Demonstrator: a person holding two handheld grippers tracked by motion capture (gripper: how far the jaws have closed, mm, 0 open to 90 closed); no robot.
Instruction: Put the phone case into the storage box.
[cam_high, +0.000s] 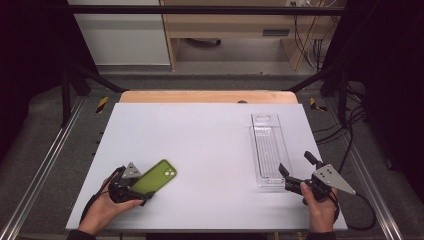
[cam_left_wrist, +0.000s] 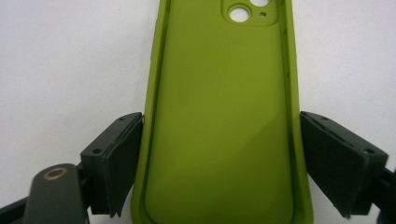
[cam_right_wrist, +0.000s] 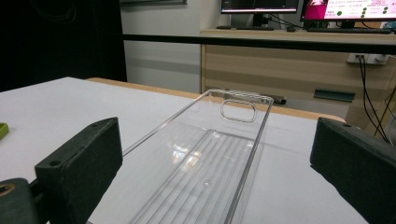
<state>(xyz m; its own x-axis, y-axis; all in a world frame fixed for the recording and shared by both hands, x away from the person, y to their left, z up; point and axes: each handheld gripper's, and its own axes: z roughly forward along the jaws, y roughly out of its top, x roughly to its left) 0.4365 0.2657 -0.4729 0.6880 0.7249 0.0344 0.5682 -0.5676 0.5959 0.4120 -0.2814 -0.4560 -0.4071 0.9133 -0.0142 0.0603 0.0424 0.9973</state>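
Two risks stand out. On the white worktop, the clear tray lies along the right edge; the right gripper, jaws spread wide at its near end, could nudge it off. Near the front left corner, the left gripper pinches the green phone case by its soft sides, which may flex and slip.

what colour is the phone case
Olive green phone case, clearest in the left gripper view.
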